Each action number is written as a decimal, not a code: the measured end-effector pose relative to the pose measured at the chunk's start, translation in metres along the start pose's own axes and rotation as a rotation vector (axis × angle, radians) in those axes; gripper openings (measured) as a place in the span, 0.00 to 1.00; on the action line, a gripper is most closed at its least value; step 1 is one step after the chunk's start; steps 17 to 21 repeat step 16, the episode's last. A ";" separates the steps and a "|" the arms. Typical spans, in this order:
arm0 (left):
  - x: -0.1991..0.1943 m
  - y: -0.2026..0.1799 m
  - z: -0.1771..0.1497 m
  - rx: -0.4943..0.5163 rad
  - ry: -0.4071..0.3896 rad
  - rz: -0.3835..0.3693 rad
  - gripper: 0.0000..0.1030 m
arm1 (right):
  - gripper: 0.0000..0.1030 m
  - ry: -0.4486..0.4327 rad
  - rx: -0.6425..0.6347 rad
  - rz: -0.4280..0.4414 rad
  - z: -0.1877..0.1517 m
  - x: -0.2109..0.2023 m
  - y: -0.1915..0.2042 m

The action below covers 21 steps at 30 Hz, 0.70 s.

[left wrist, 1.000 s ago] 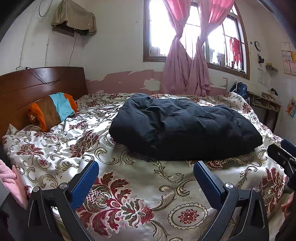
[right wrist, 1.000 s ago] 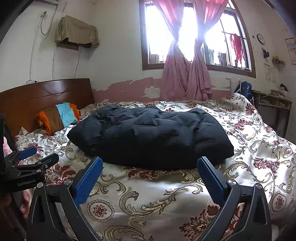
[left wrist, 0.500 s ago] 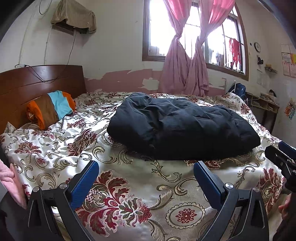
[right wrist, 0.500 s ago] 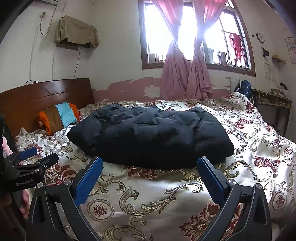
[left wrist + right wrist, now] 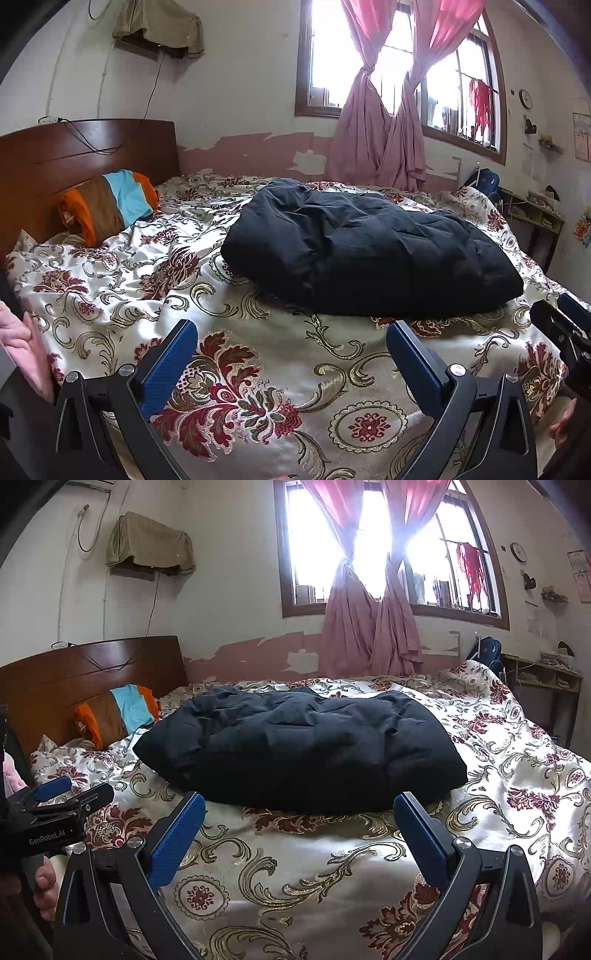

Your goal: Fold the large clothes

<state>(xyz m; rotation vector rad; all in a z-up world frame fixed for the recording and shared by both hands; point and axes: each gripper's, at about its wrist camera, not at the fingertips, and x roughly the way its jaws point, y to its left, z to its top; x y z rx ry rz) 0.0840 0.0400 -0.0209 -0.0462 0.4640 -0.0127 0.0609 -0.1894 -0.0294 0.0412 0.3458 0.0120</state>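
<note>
Dark padded garment [image 5: 299,749], apparently folded, on bedspread [image 5: 517,768], both tools [image 5: 291,354] [image 5: 299,830] spread, empty

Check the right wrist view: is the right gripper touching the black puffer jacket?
No. The right gripper is open, short of the black puffer jacket, with floral bedspread between.

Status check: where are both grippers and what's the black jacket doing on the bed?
Left gripper open, empty, short of the bed's near edge. Right gripper open, empty, likewise. Black jacket bundled mid-bed, untouched. Striped pillow at the headboard, well clear.
</note>
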 end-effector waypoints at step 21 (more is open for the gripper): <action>0.002 0.001 -0.002 -0.002 0.003 0.011 1.00 | 0.97 0.012 0.007 0.000 -0.003 0.003 0.002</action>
